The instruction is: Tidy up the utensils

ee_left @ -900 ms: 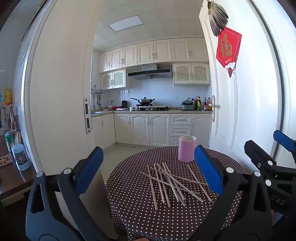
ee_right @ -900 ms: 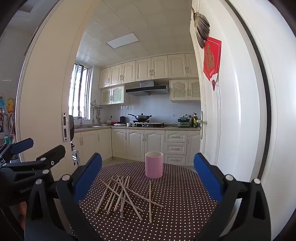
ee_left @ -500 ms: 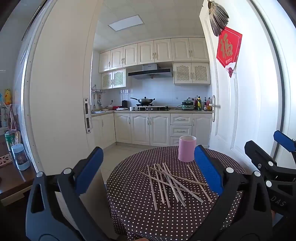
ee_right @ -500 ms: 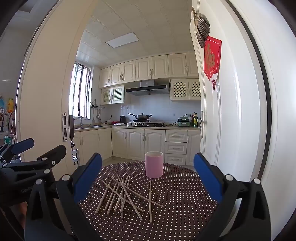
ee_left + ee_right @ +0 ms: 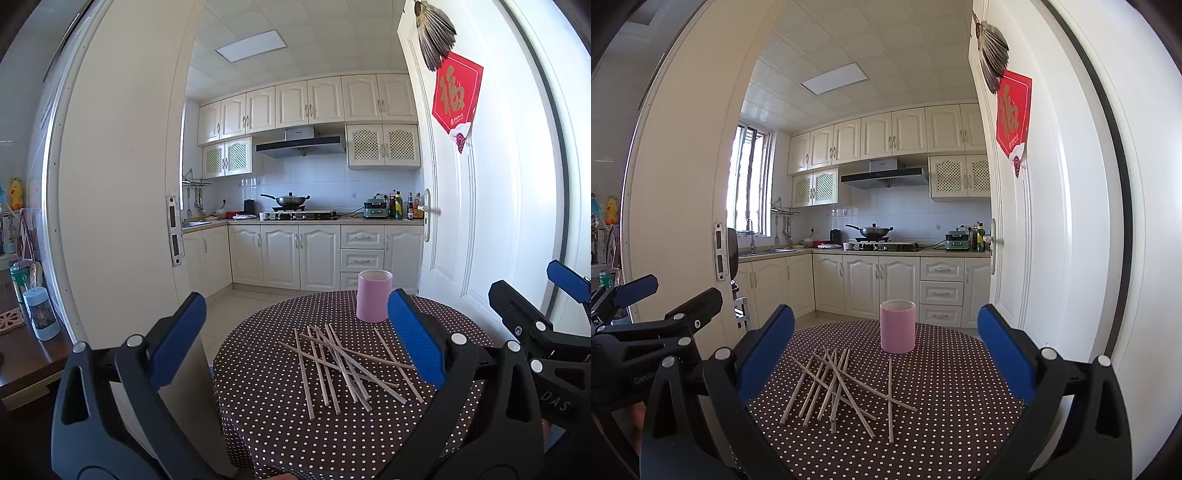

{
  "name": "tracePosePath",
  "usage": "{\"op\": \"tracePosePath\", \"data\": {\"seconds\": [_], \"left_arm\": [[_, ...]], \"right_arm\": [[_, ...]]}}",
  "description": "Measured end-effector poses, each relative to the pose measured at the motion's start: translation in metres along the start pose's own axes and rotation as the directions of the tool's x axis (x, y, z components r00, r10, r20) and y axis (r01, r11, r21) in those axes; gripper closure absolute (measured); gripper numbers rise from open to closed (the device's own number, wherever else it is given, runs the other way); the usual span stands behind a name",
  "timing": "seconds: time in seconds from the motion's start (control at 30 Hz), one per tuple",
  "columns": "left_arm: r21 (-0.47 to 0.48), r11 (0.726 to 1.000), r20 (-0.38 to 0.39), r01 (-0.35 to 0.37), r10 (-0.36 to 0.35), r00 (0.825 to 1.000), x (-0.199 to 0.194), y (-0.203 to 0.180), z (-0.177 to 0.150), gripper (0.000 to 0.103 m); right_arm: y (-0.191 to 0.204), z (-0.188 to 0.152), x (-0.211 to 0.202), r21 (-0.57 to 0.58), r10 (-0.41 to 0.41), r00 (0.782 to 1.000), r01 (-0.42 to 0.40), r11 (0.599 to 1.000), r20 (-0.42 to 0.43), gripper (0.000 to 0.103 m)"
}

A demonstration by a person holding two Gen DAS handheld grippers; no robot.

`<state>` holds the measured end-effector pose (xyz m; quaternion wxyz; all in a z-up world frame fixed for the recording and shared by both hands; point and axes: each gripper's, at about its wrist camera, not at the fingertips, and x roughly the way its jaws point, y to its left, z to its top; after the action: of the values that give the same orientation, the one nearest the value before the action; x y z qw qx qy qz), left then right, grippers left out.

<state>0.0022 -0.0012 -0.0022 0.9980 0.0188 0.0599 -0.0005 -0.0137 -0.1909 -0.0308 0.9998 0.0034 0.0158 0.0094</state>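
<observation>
Several wooden chopsticks (image 5: 343, 365) lie crossed in a loose pile on a round table with a dark polka-dot cloth (image 5: 280, 435). They also show in the right wrist view (image 5: 842, 387). A pink cylindrical cup (image 5: 373, 301) stands upright just beyond them; it shows in the right wrist view too (image 5: 897, 326). My left gripper (image 5: 295, 339) is open and empty, held above the table's near left edge. My right gripper (image 5: 886, 350) is open and empty, held above the near edge, to the right of the left one.
The table (image 5: 942, 443) stands in a kitchen doorway, with a white open door (image 5: 461, 221) close on the right and a white door frame (image 5: 122, 221) on the left. A wooden side table with bottles (image 5: 37, 317) is at the far left. Kitchen cabinets stand behind.
</observation>
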Motion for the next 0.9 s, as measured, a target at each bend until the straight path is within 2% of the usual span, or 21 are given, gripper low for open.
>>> {"op": "tracePosePath", "data": {"seconds": [0.9], "left_arm": [[0.005,1.0,-0.007,-0.002,0.002,1.0,0.0043,0.0015,-0.0054,0.007]], "right_arm": [[-0.0008,0.0,0.0,0.009,0.003,1.0,-0.003,1.0,-0.016,0.008]]}}
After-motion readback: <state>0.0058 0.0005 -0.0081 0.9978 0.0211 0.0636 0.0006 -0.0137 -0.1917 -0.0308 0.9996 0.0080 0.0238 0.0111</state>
